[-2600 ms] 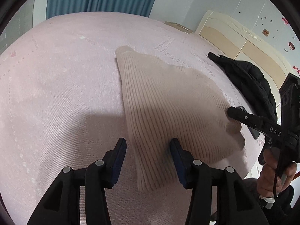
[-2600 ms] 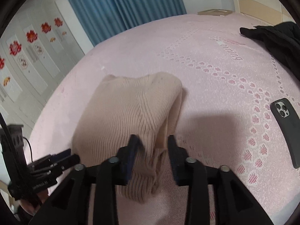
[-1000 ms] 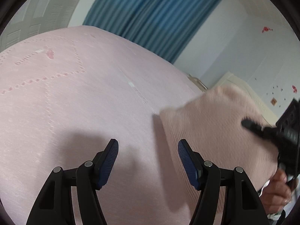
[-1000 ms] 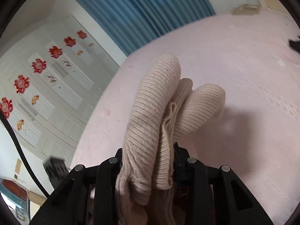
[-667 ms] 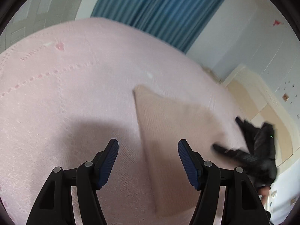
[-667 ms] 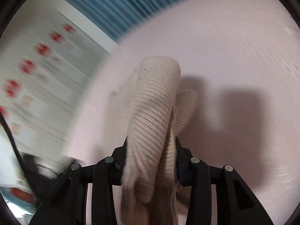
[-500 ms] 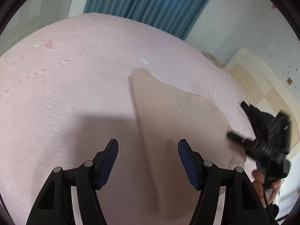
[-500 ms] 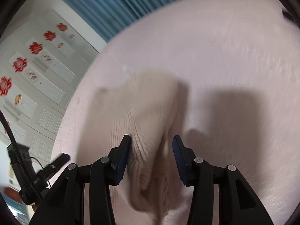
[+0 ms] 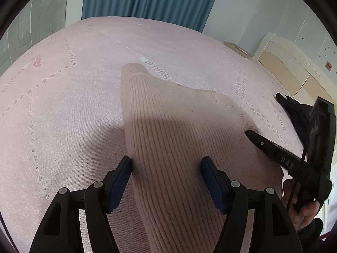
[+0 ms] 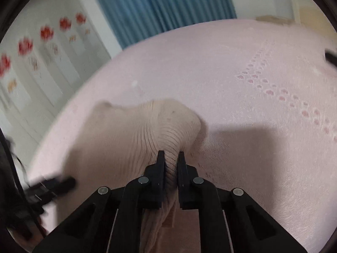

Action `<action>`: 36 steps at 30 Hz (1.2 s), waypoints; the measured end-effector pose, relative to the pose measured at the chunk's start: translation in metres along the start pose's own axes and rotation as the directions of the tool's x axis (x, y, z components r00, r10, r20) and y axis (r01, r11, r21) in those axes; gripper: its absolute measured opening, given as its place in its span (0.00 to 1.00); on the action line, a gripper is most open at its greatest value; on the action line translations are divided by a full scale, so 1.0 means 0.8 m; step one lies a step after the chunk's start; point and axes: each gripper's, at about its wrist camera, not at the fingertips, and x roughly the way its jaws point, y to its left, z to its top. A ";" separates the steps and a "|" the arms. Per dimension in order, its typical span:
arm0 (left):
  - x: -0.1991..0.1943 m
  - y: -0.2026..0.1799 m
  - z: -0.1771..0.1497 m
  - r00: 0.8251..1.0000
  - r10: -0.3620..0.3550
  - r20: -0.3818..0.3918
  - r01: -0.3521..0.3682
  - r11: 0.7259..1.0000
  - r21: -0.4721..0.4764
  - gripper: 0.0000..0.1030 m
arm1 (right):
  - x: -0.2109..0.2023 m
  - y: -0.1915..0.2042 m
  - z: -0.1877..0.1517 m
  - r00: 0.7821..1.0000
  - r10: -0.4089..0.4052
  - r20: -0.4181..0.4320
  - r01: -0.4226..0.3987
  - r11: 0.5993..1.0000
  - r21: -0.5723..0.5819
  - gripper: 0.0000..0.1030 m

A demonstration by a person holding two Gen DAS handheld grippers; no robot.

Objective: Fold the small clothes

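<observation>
- Covering nearly the whole of both views, a pale pink bedspread carries dotted stitch lines and small paw-print motifs, with a line of woven lettering near 12 o'clock of the garment in the left wrist view.
- Lying flat on that spread, the beige ribbed sweater runs from a narrow corner at 12 o'clock down to the bottom edge of the left wrist view.
- Left gripper hangs over the sweater's near part, its blue-padded fingers spread wide with nothing between them.
- Right gripper has its fingers drawn narrow, pinching a bunched ridge of the sweater; in the left wrist view it enters from 3 o'clock, touching the garment's right edge.
- Blue curtains hang behind the bed at 12 o'clock.
- Cream headboard stands at 2 o'clock, with a black garment lying on the spread at 3 o'clock.
- White wardrobe doors with red flower stickers, blurred, fill 10 o'clock of the right wrist view.
</observation>
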 end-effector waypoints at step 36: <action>-0.150 -0.041 -0.062 0.993 0.095 0.066 -0.093 0.995 -0.034 0.70 | -0.233 0.064 -0.052 0.984 -0.174 -0.036 0.171 0.982 -0.075 0.51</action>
